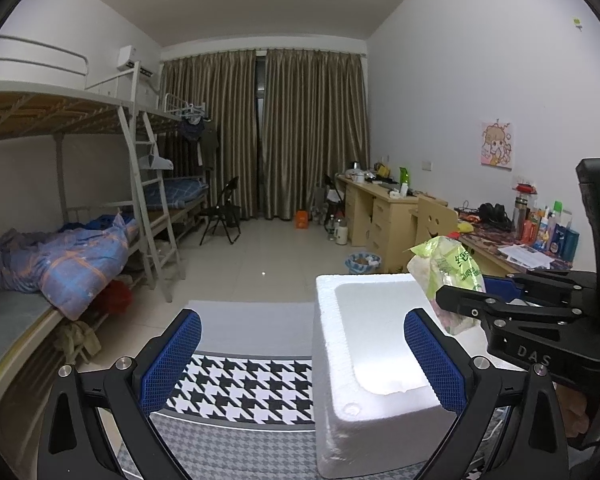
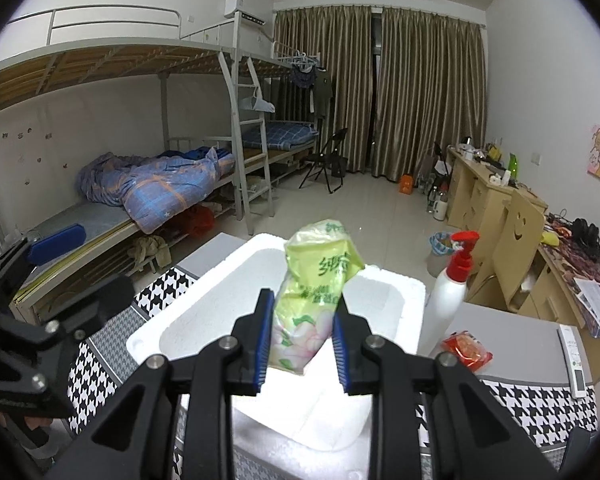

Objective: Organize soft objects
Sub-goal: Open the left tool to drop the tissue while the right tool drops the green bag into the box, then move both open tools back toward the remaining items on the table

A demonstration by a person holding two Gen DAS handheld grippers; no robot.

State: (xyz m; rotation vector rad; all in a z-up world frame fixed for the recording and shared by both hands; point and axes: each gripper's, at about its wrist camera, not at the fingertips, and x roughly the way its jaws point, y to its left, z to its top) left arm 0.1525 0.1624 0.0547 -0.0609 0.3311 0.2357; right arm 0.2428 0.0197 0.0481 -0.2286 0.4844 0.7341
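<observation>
The task looks to be at an early or middle stage: one soft item is in the air over its container and at least one more waits outside it. The right hand-held gripper [image 2: 300, 344] is clamped on a green tissue pack [image 2: 314, 292], pinching it at its lower half so the top flops upward, and holds it above the open foam box [image 2: 404, 292] on the tabletop [image 2: 512, 328]. In the left wrist view the pack [image 1: 446, 268] hangs at the box's far right edge, over the rim rather than down inside. The foam box [image 1: 328, 336] appears to hold nothing yet; its white floor is glary, so a flat pale item could be missed. The left hand-held gripper [image 1: 302, 364] is spread wide and carries nothing, hovering with one finger over the near side of the box. Still outside the box, a small red packet [image 2: 466, 350] lies on the tabletop just right of it, beside a white pump bottle [image 2: 446, 300] and a remote [image 2: 574, 360]. Lowering and releasing the pack is probably the next step, then the packet.
</observation>
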